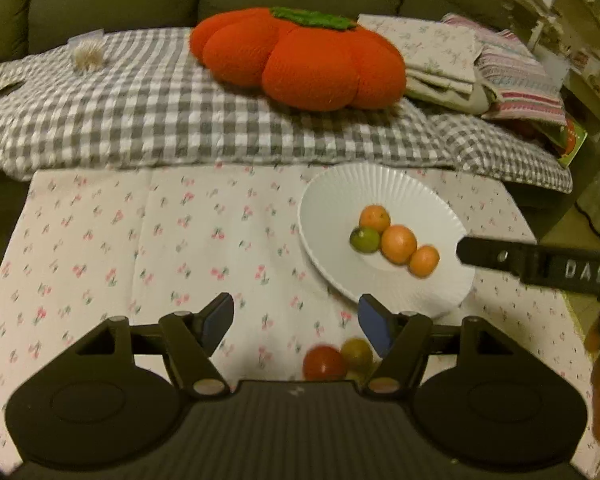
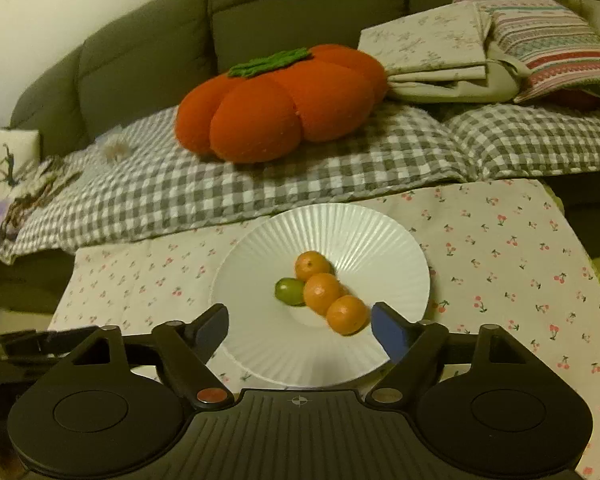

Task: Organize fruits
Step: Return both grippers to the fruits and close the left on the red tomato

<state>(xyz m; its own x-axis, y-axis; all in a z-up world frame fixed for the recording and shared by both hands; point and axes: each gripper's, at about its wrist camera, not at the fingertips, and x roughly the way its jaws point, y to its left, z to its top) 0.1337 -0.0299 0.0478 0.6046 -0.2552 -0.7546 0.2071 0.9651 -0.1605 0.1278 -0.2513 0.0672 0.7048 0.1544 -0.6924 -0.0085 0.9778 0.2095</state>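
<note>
Resting in the hollow of a white ribbed plate [image 2: 340, 232] are four small fruits: three orange ones [image 2: 322, 293] in a touching diagonal row and a green one [image 2: 289, 291] tucked against the left side of the middle orange fruit. The plate sits on a cherry-print tablecloth [image 2: 500, 248], toward the sofa edge of the table.

Two more fruits lie on the cloth off the plate, seen only from the left wrist view: a red one [image 1: 324, 362] and a yellow-green one [image 1: 357, 351] touching it, both just in front of the plate's near rim and partly hidden by the gripper body; they are blurred, so what kind of fruit they are is hard to say.

The left gripper [image 1: 296, 320] hangs above these two, jaws spread wide with nothing between them. The right gripper [image 2: 300, 328] hovers over the near part of the plate, jaws likewise spread and empty, its right fingertip [image 2: 388, 332] just beside the nearest orange fruit. In the left view one right finger reaches in from the right edge over the plate's rim.

Beyond the table lies a grey checked blanket [image 2: 260, 184] with a large orange pumpkin-shaped cushion [image 2: 276, 108] on it, folded linens [image 2: 428, 52] and a striped pillow [image 2: 556, 48] to its right, all against a dark green sofa [image 2: 140, 68].
</note>
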